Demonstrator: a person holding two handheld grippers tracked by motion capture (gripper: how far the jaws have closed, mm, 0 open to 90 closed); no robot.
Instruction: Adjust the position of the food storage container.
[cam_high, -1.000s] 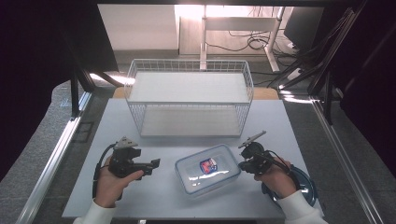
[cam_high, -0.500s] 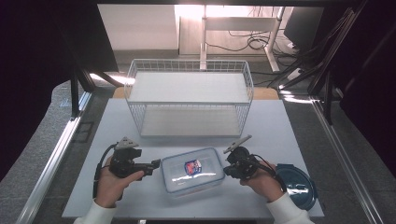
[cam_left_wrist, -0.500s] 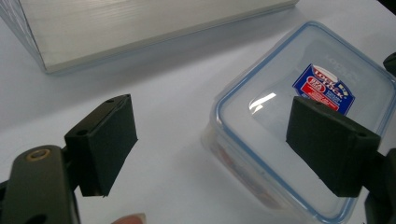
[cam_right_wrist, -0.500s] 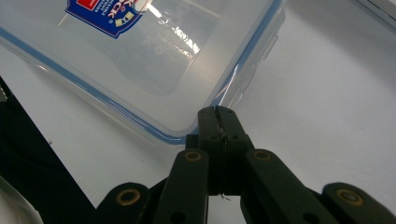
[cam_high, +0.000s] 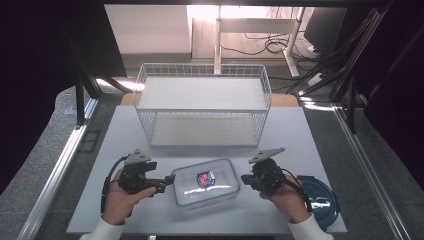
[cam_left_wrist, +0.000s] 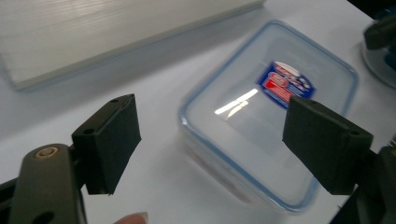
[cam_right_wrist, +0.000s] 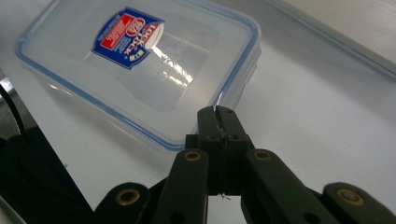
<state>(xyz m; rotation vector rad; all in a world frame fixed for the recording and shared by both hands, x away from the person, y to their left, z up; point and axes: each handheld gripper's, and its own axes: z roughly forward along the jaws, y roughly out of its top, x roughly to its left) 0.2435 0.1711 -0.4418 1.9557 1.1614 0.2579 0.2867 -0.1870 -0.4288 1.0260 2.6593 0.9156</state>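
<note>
A clear plastic container (cam_high: 206, 185) with a blue-rimmed lid and a red-and-blue label lies flat on the white tabletop (cam_high: 310, 140), at the 6 o'clock edge in the high view, directly between the two tongs. The left tongs (cam_high: 165, 184) sit at the container's 9 o'clock side, tips just beside its short wall. In the left gripper view the left tongs (cam_left_wrist: 212, 144) are spread wide, the two black pads (cam_left_wrist: 114, 140) standing either side of the container's near corner with the box lying beyond and between them, not touched. The right tongs (cam_high: 245, 179) sit at the container's 3 o'clock side. In the right gripper view the right tongs (cam_right_wrist: 218, 122) are pressed together, their joined tip right at the lid's blue rim at the near corner; whether they actually rest on the rim is hard to judge from this angle.

A white wire basket (cam_high: 202, 107) stands at 12 o'clock from the container, well apart from it. A round dark blue lid (cam_high: 317, 197) lies at about 4 o'clock, near the right hand (cam_high: 290, 200). The left hand (cam_high: 120, 202) grips its tool from below.
</note>
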